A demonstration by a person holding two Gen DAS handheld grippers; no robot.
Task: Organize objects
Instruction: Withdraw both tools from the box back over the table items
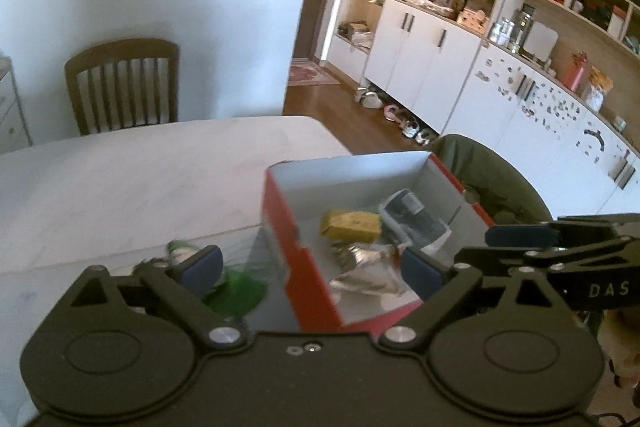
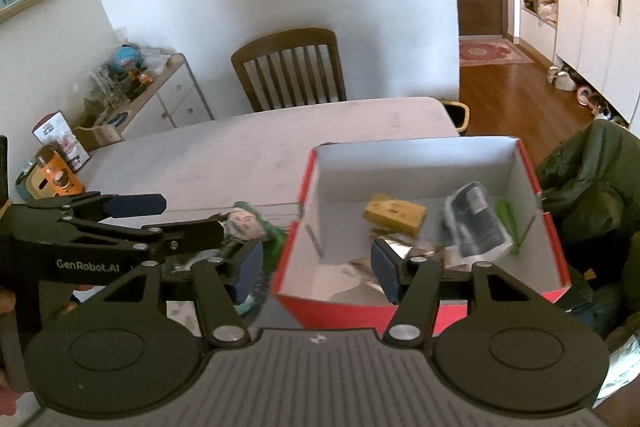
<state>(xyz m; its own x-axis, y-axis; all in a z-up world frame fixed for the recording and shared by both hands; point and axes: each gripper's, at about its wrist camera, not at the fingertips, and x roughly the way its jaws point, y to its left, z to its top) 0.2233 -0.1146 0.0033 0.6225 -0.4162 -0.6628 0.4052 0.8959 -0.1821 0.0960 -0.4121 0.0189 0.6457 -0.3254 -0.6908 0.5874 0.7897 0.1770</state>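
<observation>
Bearing a box (image 2: 536, 179): pale table (image 2: 240, 147).

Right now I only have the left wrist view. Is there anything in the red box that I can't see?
Observer: Yes. The right wrist view shows a green thing in the box, between the black-and-white packet and the right wall. It's too blurred to name.
Operator: Anything on the table further to my left?
Observer: An orange container stands near the left edge of the table.
Operator: And the green blur outside the box?
Observer: It's a small green figure with a face, beside the box's left wall.
</observation>
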